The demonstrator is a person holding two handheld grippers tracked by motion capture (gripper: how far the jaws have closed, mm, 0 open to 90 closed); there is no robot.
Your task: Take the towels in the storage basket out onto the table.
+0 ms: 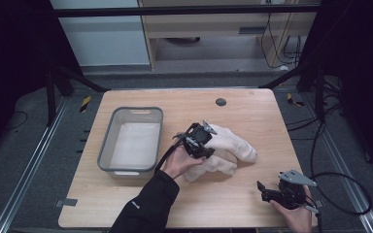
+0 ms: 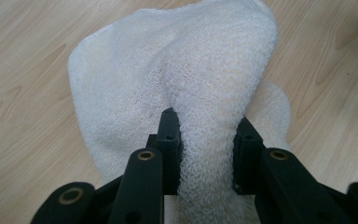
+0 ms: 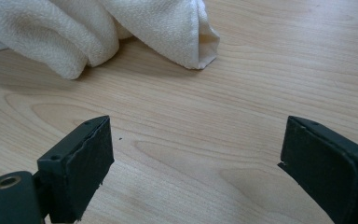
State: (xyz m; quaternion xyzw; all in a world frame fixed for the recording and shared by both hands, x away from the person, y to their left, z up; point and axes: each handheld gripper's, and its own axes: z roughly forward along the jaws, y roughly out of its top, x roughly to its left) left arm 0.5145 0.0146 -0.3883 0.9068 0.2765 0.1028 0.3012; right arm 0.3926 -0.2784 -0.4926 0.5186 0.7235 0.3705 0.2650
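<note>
1. Your left gripper is clamped on a thick fold of the white towel, which lies bunched on the table just right of centre. In the left gripper view the cloth bulges between the two pads, so the bite looks deep. Hold that squeeze steady.

2. The grey bin sits at about 9 o'clock from the towel, close by and apart from it. If the bin is where the cloth goes, lift straight up first so the trailing end clears the wood, then carry it toward 9 o'clock.

3. The loose roll of towel runs out toward 3 o'clock from your grip. Raise it high enough that this tail does not catch on the bin's near rim.

4. Your right gripper rests at about 5 o'clock from the towel, well apart from it, with its jaws standing wide over bare wood and nothing between them. Keep it there unless the cloth sags.

5. I cannot tell from these views how many layers you have caught, so watch for a layer slipping free as you lift.
</note>
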